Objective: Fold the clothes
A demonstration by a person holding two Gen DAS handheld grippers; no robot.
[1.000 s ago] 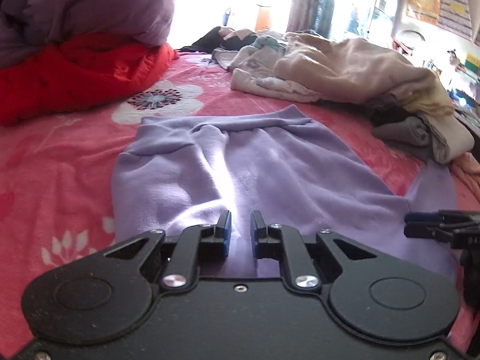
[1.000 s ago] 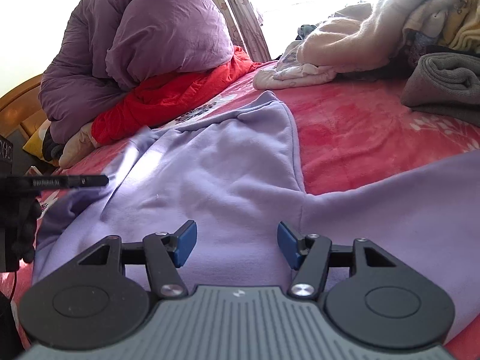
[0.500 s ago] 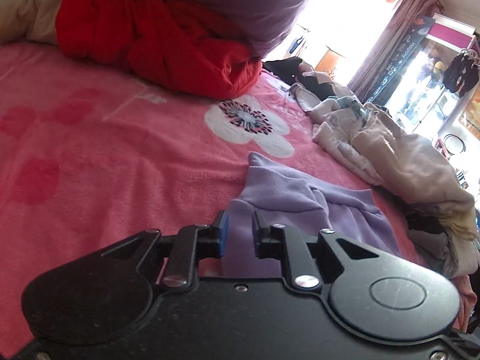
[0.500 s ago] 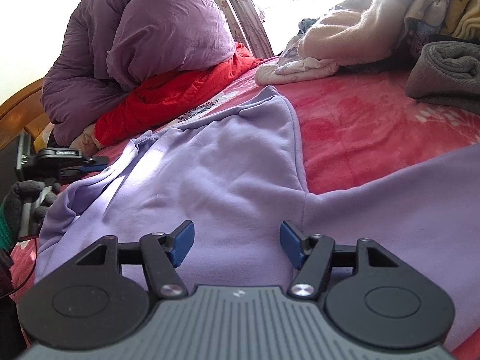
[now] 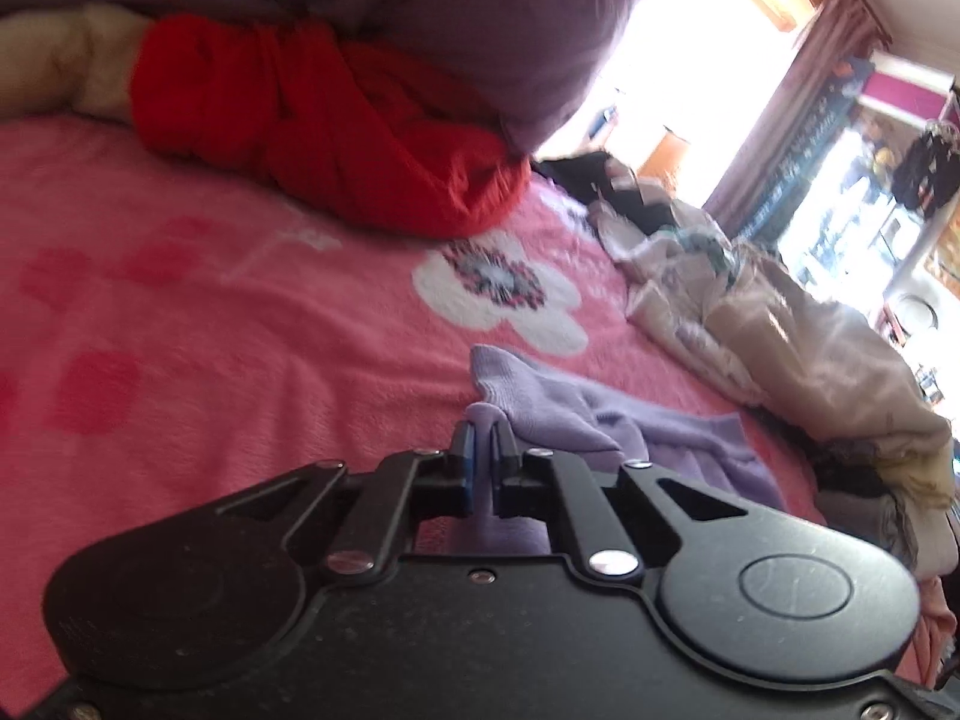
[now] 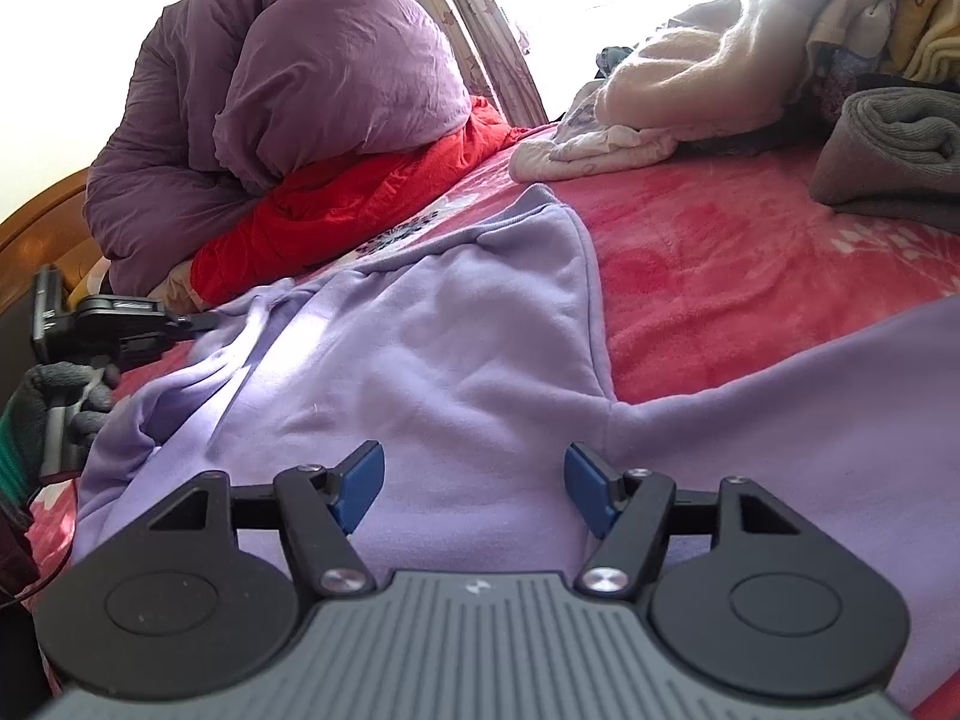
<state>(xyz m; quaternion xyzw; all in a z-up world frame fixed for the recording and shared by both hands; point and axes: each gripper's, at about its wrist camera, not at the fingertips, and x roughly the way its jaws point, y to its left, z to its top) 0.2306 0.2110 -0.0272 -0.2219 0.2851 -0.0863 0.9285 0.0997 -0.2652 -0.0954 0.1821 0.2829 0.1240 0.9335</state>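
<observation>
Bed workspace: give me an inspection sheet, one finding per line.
Surface: pink fleece blanket with white flower print.
Job's things: lilac fleece sweatshirt spread flat, one edge bunched.
Clutter: purple quilted duvet on red padded cover; cream garment heap; folded grey knit.
Grippers: left tongs shut on the sweatshirt's edge; right tongs open above the sweatshirt.
Cables: thin lead at the left edge, unclear.
Surroundings: bright window, curtains.
</observation>
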